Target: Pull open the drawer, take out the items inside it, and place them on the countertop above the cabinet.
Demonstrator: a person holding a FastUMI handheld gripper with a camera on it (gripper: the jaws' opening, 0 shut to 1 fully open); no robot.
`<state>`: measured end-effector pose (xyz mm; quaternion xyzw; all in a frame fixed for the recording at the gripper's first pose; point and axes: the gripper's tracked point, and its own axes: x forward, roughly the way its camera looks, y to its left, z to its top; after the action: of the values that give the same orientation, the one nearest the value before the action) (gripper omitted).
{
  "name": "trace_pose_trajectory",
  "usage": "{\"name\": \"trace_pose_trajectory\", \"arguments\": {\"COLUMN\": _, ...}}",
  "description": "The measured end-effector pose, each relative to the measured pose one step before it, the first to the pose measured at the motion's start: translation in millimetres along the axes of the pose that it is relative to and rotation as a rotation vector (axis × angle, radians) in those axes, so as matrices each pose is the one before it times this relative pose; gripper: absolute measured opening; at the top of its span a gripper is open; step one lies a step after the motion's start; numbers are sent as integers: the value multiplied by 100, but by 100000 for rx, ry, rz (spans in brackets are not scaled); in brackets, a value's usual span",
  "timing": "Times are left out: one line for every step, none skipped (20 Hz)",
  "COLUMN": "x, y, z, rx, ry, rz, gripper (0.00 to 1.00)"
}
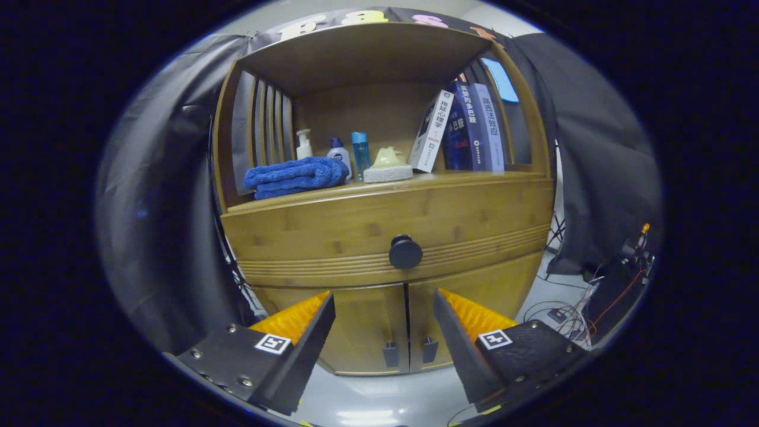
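While your gripper (384,308) hangs with its fingers spread wide and holding nothing, the drawer (388,228) sits shut beyond them, well apart. Its long front runs crosswise under the countertop (415,179), facing you, and its black knob (405,252) points straight out above the gap between your fingertips.

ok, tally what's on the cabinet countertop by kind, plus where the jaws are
Towels: 1, blue, folded
Bottles: 3: white pump, blue-capped pump, blue
Sponges: 1, with a yellowish lump on it
Books: 3: white, leaning; dark blue; lavender
Total: 8
Gripper: open, empty, short of the drawer knob; drawer shut.
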<state>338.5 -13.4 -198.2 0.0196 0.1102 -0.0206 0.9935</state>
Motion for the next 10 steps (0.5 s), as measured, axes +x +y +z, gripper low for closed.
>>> {"name": "trace_pose_trajectory", "arguments": {"x": -691, "y": -382, "z": 129, "rx": 1543, "ry": 111, "rz": -260, "gripper": 99}}
{"name": "trace_pose_trajectory", "arguments": {"x": -900, "y": -92, "z": -45, "rx": 1874, "ry": -191, "rz": -365, "gripper": 99}}
{"name": "trace_pose_trajectory", "arguments": {"x": -954, "y": -94, "z": 206, "rx": 1527, "ry": -421, "rz": 144, "gripper": 99}}
{"name": "trace_pose_trajectory", "arguments": {"x": -742, "y": -152, "z": 278, "rx": 603, "ry": -382, "rz": -378, "gripper": 99}}
{"name": "trace_pose_trajectory", "arguments": {"x": -670, "y": -430, "z": 383, "rx": -574, "ry": -680, "rz": -1131, "gripper": 99}}
{"name": "trace_pose_trajectory", "arguments": {"x": -707, "y": -307, "z": 457, "rx": -1552, "ry": -537, "rz": -525, "gripper": 99}}
{"name": "trace_pose_trajectory", "arguments": {"x": -827, "y": -74, "z": 243, "rx": -2686, "ry": -24, "rz": 200, "gripper": 99}}
{"name": "trace_pose_trajectory", "arguments": {"x": -660, "y": -389, "z": 413, "rx": -1899, "ry": -728, "rz": -1257, "gripper": 99}}
{"name": "trace_pose_trajectory", "arguments": {"x": -1059, "y": -6, "z": 806, "rx": -1469, "ry": -1856, "rz": 491, "gripper": 99}}
{"name": "trace_pose_trajectory", "arguments": {"x": -782, "y": 390, "z": 1010, "rx": -1639, "ry": -2575, "rz": 713, "gripper": 99}}
